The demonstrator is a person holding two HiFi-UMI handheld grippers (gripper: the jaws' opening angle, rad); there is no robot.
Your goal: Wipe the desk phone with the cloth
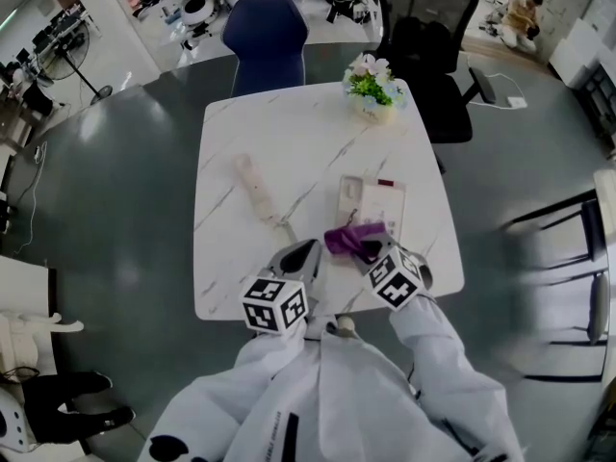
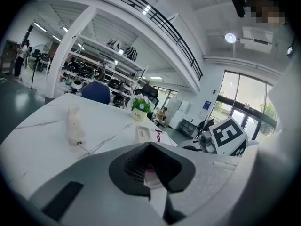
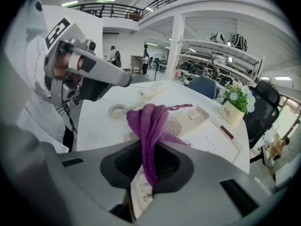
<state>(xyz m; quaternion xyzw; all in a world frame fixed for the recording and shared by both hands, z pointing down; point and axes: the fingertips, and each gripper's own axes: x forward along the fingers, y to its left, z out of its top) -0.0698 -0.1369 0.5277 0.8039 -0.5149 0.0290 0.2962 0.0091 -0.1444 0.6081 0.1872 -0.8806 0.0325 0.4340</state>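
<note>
The cream desk phone base (image 1: 372, 204) lies right of centre on the marble table (image 1: 221, 258). Its handset (image 1: 253, 187) lies off the base to the left, joined by a coiled cord (image 3: 121, 109). My right gripper (image 1: 369, 251) is shut on a purple knitted cloth (image 1: 351, 236), which hangs over the base's near edge. In the right gripper view the cloth (image 3: 150, 126) stands up from the jaws in front of the phone base (image 3: 211, 131). My left gripper (image 1: 300, 256) hovers just left of it, jaws together with nothing held. The handset (image 2: 74, 124) shows far left in the left gripper view.
A small pot of flowers (image 1: 373, 87) stands at the table's far right corner. A blue chair (image 1: 267, 27) and a black office chair (image 1: 423, 37) sit behind the table. The near table edge runs right under both grippers.
</note>
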